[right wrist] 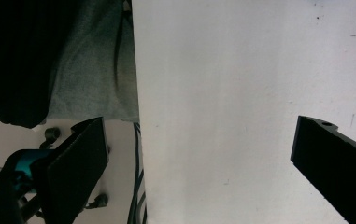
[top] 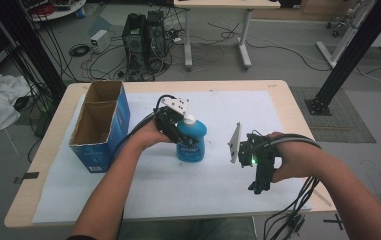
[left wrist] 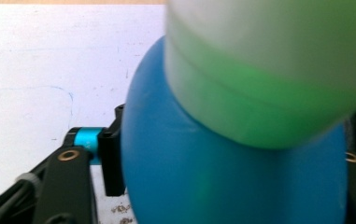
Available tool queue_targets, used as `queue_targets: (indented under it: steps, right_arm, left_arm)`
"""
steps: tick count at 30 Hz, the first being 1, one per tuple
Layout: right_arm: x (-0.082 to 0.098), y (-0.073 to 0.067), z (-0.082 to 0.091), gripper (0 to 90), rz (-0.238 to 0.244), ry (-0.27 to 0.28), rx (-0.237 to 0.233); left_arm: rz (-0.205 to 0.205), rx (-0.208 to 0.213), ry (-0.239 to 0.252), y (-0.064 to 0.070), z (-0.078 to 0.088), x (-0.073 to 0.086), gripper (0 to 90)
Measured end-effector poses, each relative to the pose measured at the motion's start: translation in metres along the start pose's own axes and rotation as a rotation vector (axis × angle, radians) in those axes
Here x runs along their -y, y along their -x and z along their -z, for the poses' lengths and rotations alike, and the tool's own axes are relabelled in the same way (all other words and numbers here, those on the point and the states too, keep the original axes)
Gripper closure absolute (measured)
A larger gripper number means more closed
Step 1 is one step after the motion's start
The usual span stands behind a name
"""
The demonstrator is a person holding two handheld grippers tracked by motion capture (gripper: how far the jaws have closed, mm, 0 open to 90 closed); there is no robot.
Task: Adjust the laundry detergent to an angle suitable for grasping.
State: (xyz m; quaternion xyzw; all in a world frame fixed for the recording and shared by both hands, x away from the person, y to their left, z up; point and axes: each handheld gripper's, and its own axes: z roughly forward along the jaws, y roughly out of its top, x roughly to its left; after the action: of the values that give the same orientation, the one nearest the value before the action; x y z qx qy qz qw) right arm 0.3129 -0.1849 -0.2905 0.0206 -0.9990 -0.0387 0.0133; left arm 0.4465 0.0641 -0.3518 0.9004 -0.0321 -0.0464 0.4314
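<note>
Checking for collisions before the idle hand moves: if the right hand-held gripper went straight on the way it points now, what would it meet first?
Probably the white sheet on the table. The right hand-held gripper has its jaws wide apart with nothing between them, aimed at bare sheet near the table's near edge; depth is hard to judge.

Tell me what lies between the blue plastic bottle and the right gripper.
Nothing: in the high view, bare white table cover separates the blue plastic bottle, held by the left gripper, from the right gripper, whose jaws stand open and empty.
</note>
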Motion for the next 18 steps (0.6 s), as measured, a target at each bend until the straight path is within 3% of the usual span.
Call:
queue_targets:
  steps: [1,2,3,6,7,8,9,11,14,18]
  right_arm:
    - [0.000,0.000,0.000,3.1,-0.002,-0.001,0.000]
    - [-0.001,0.000,0.000,3.1,0.004,-0.001,0.001]
    - [-0.001,0.000,0.000,3.1,0.007,0.002,0.002]
    - [-0.003,-0.001,0.001,3.1,0.009,0.003,0.003]
    - [-0.003,-0.001,0.001,3.1,0.012,0.003,0.004]
    - [-0.004,-0.002,0.001,3.1,0.008,0.005,0.004]
    - [-0.004,-0.002,0.001,3.1,0.008,0.005,0.004]
    - [-0.004,-0.002,0.002,3.1,0.014,0.002,0.007]
    - [-0.004,-0.001,0.003,3.1,0.023,0.005,0.009]
    - [-0.005,-0.003,0.004,3.1,0.017,0.008,0.012]
  left_arm:
    - [0.006,-0.020,0.003,0.001,0.000,0.000,34.3]
    - [0.024,-0.017,0.009,0.002,0.000,0.000,33.5]
    - [0.013,-0.018,-0.005,0.001,0.001,0.000,33.1]
    - [0.030,-0.030,0.006,0.004,0.003,0.001,32.1]
    - [0.052,-0.029,0.024,0.006,0.003,0.001,31.6]
    - [0.054,-0.035,0.029,0.007,0.003,0.001,30.2]
    - [0.029,-0.039,0.001,0.006,0.006,0.001,30.2]
    - [0.054,-0.041,0.029,0.009,0.007,0.000,28.3]
    - [0.034,-0.047,0.020,0.012,0.014,-0.002,27.9]
    - [0.064,-0.071,0.041,0.016,0.021,-0.002,26.3]
